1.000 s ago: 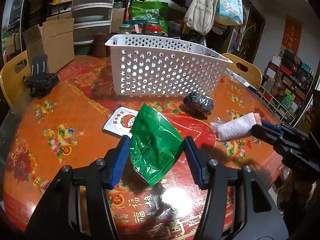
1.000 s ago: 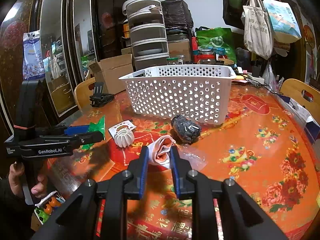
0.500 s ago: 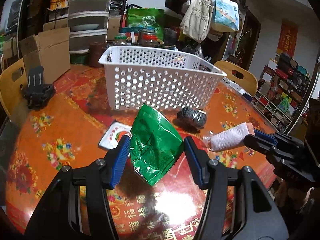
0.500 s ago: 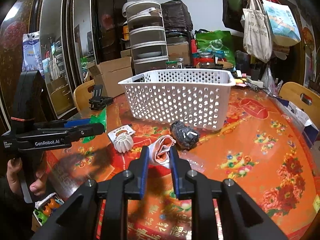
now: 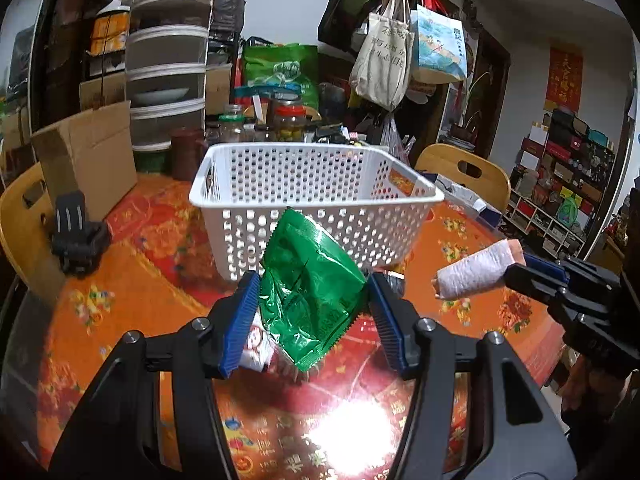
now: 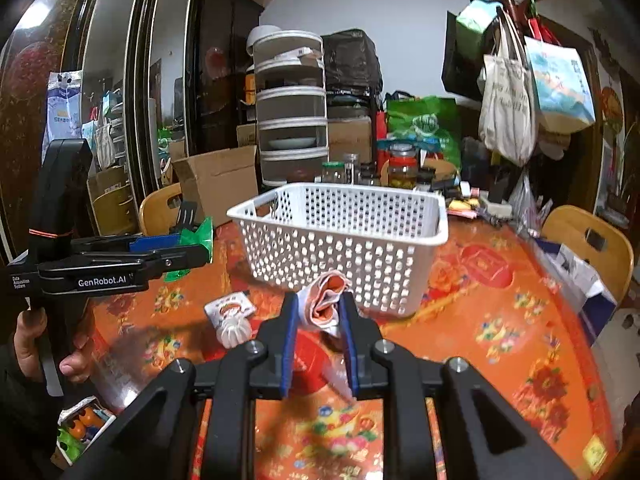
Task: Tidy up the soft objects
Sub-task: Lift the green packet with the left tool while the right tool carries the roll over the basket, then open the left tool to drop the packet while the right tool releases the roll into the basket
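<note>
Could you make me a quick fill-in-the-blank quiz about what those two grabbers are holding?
The left gripper clamps a crinkled ____ foil packet.
The right gripper pinches a rolled ____.
Beyond both stands a white perforated ____, apparently empty.

Missing words: green; cloth; basket

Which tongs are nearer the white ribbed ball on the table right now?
Right. The right tongs, shut on the rolled cloth, hang just right of the white ribbed ball. The left tongs, holding the green packet, sit farther back-left.
</note>
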Tool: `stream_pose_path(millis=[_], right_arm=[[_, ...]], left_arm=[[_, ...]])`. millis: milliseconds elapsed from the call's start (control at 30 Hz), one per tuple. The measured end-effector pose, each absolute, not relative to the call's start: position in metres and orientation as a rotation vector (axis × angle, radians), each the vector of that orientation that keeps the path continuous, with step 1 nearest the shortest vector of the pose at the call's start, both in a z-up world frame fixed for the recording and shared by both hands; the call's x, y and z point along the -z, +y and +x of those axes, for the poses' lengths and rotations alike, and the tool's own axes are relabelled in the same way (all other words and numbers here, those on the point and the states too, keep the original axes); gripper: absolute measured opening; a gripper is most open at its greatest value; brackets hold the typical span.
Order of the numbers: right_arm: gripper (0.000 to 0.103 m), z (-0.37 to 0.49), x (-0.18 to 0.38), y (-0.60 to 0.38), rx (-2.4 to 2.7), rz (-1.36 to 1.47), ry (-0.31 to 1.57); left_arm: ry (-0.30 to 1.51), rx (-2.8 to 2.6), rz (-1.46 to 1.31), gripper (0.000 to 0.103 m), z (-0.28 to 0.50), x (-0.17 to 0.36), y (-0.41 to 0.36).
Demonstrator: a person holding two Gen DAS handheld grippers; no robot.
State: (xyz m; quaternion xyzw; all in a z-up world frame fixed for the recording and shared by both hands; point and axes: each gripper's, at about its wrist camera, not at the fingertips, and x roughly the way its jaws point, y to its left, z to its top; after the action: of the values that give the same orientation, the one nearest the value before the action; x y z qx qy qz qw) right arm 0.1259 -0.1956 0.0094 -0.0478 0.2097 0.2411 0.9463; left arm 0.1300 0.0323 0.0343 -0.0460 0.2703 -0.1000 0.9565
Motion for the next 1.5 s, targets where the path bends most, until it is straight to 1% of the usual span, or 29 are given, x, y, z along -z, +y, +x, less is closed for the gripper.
stream_pose_path(millis=[467, 733, 933, 1167, 1500], right_arm=[[0.019, 0.154, -0.071, -0.194, -0.456, -0.132, 0.331], [0.019, 0.195, -0.096, -0.194, -0.435, -0.117, 0.332], [0.019, 0.235, -0.104, -0.192, -0.414, -0.110, 0.367], [0.019, 0.285, -0.095, -0.178, -0.397, -0.122, 0.449], [0.019, 0.355, -0.058, -0.159, -0.375, -0.129, 0.613]], left_arm=[[0.523, 0.203, -0.041, 0.053, 0.170, -0.077, 0.027], [0.532, 0.191, -0.020, 0.053, 0.219, -0.107, 0.027], [0.579, 0.174, -0.031, 0.053, 0.264, -0.121, 0.026], [0.660, 0.138, -0.033, 0.053, 0.331, -0.111, 0.021], [0.843, 0.093, -0.060, 0.053, 0.410, -0.062, 0.027]])
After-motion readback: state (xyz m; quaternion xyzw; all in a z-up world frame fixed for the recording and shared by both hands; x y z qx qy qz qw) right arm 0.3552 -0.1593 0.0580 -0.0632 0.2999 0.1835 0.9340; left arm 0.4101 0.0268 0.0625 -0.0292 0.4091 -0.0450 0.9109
